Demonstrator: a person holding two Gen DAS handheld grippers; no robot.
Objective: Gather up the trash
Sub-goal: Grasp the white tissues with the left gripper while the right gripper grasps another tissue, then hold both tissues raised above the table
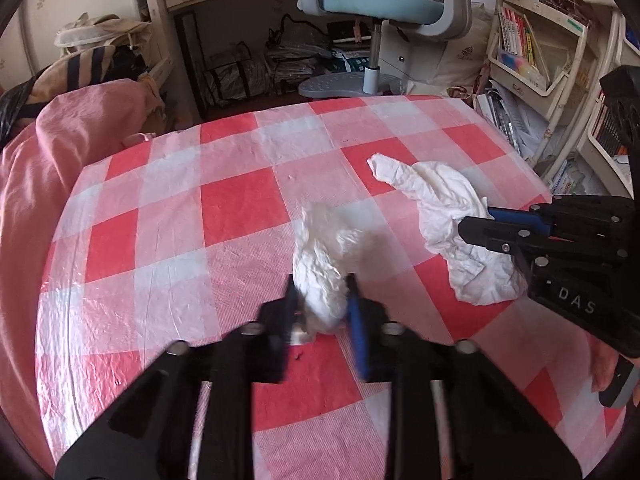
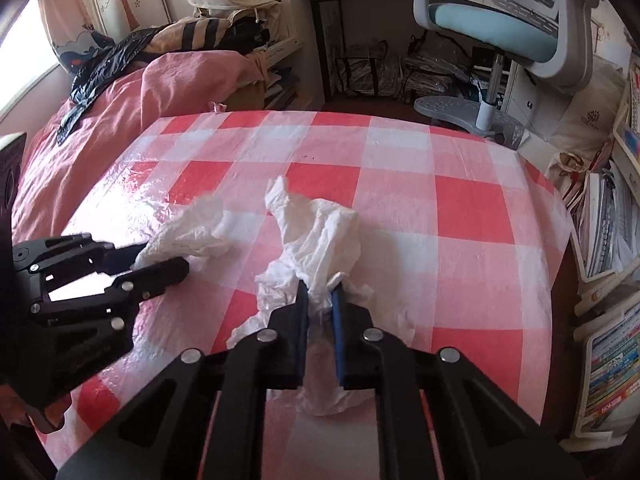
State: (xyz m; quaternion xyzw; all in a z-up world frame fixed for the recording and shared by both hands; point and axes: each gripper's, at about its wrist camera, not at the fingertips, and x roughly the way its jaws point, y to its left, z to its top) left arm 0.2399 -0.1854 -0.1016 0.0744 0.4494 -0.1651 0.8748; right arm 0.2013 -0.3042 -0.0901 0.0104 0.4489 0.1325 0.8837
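Observation:
Two crumpled white tissues lie on the red-and-white checked tablecloth (image 1: pixel 224 208). My left gripper (image 1: pixel 322 284) is shut on the nearer tissue (image 1: pixel 320 260), its fingers pinching the tissue's lower end. My right gripper (image 2: pixel 319 292) is shut on the second, longer tissue (image 2: pixel 316 236), which shows in the left wrist view (image 1: pixel 440 204) to the right. The right gripper (image 1: pixel 476 222) enters the left wrist view from the right edge. The left gripper (image 2: pixel 160 258) shows at the left of the right wrist view, holding its tissue (image 2: pixel 188 228).
A blue-seated office chair (image 1: pixel 380 4) stands beyond the table's far edge. Bookshelves (image 1: pixel 532 52) crowd the right side. A pink bedcover (image 1: pixel 72 140) with bags lies to the left. Bags sit under the desk (image 1: pixel 240 76).

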